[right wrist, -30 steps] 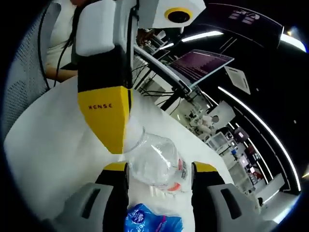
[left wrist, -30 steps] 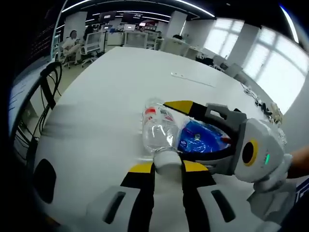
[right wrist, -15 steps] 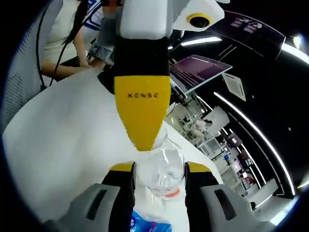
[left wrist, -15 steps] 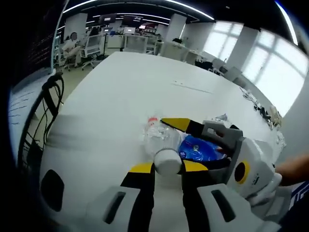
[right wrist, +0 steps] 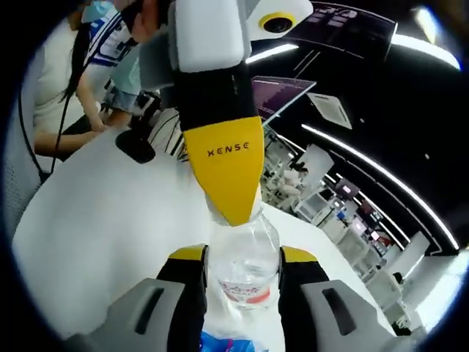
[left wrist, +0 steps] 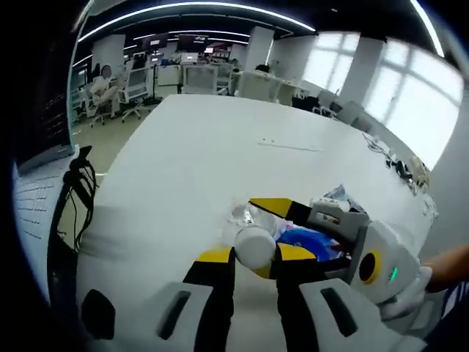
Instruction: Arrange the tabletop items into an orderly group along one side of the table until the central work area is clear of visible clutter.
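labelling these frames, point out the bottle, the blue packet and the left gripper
bottle (right wrist: 244, 257): right gripper view, clear body above the red label
blue packet (left wrist: 308, 236): left gripper view, blue face beside the cap
left gripper (left wrist: 253, 255): left gripper view, between its yellow tips

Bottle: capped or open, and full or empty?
Capped: a white cap sits between the left gripper tips. The bottle looks clear right through, seemingly empty, held between the right gripper jaws.

One clear bottle (left wrist: 249, 233) is sitting on the table (left wrist: 198, 154), beside one blue packet (left wrist: 308, 238). Two grippers, left (left wrist: 253, 257) and right (right wrist: 242, 258), are sharing it. One crumpled wrapper (left wrist: 333, 196) is lying farther off.
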{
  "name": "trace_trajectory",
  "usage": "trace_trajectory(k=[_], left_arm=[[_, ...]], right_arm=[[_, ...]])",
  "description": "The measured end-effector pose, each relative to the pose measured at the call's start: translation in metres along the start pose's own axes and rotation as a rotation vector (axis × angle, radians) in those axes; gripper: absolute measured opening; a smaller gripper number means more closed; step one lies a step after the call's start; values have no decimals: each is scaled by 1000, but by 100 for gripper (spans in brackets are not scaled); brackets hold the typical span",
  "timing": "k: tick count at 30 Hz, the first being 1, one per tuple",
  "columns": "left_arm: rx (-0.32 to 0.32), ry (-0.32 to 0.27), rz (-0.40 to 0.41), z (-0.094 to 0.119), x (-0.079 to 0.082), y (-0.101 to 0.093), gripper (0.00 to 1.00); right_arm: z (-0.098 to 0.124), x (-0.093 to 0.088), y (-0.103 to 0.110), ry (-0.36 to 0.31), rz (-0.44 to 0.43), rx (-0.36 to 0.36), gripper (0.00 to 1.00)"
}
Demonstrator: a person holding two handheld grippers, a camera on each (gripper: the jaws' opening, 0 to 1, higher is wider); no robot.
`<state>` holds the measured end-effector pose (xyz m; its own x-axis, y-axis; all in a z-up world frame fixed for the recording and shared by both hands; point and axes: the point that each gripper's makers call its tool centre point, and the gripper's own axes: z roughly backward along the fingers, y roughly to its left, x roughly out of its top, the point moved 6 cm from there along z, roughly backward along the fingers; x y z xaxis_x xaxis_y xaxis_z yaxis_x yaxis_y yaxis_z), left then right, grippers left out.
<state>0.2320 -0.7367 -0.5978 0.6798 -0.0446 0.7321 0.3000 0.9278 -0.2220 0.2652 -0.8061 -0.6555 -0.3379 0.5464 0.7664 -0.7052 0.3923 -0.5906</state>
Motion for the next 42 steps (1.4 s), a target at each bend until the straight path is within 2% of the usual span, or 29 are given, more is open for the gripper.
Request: trace_trajectory(k=[10,15,20,26,29,35,42], left_arm=[[-2,-33,-44,-4,23,-4,17],[-1,-46,-70,-8,35,-5,17],[-8,-51,-97,-18,48,-7,17],[-24,-59,-119,-31,63,-12,17],[-34,-58,-130,-36,68,-15,17],[-46,-58,-187,-48,76,-25,17],[-59,-53,-243,-56,80,-32,17]], right_arm=[[-1,3,-13,19,-206,-51,33],[-2,3,-21,36,-342,-103,33],[-4,1,-28,69,-439,-150,33],[-3,-3,-37,108,-591,-238,33],[-2,-6,-42,134,-686,-303,34],[0,-11,-49,180,-811,-361,34],[2,-15,-53,194,-900,-402,35]])
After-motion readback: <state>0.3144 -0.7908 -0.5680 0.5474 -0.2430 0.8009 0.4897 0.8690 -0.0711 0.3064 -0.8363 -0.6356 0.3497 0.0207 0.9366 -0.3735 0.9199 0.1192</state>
